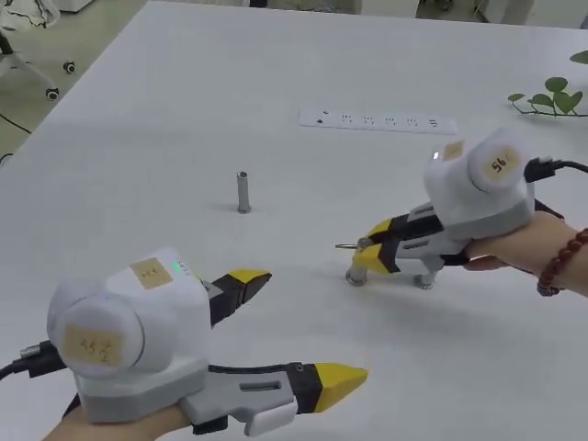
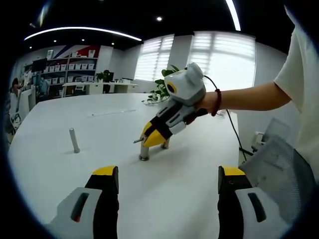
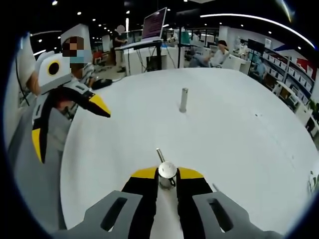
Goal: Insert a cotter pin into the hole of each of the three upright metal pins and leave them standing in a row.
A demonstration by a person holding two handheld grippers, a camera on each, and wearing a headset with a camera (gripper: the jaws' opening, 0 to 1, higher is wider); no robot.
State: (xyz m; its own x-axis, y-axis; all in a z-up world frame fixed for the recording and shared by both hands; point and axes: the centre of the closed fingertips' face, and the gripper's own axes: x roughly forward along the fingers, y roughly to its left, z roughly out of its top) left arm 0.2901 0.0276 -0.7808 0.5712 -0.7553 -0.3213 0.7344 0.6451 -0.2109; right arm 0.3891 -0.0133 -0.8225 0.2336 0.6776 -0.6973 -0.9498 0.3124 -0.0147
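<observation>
The left gripper (image 1: 296,325) hangs nearest, at 7 o'clock in the head view, its jaws wide open and empty. At 3 o'clock the right gripper (image 1: 367,254) has its jaws closed at the top of a metal pin (image 1: 356,276). They appear to pinch the cotter pin (image 1: 344,246), whose tip pokes out on the far side, so this insertion looks under way rather than finished. A second pin (image 1: 424,281) stands just beside it under the gripper; whether it carries a cotter pin I cannot tell. The lone pin (image 1: 243,193) stands well apart at 10 o'clock on the surface (image 1: 184,110) and looks bare, so it is yet to be fitted and lined up. The right gripper view gives the pin's round head between the jaws, which the head view hides. The left gripper view gives both near pins side-on.
</observation>
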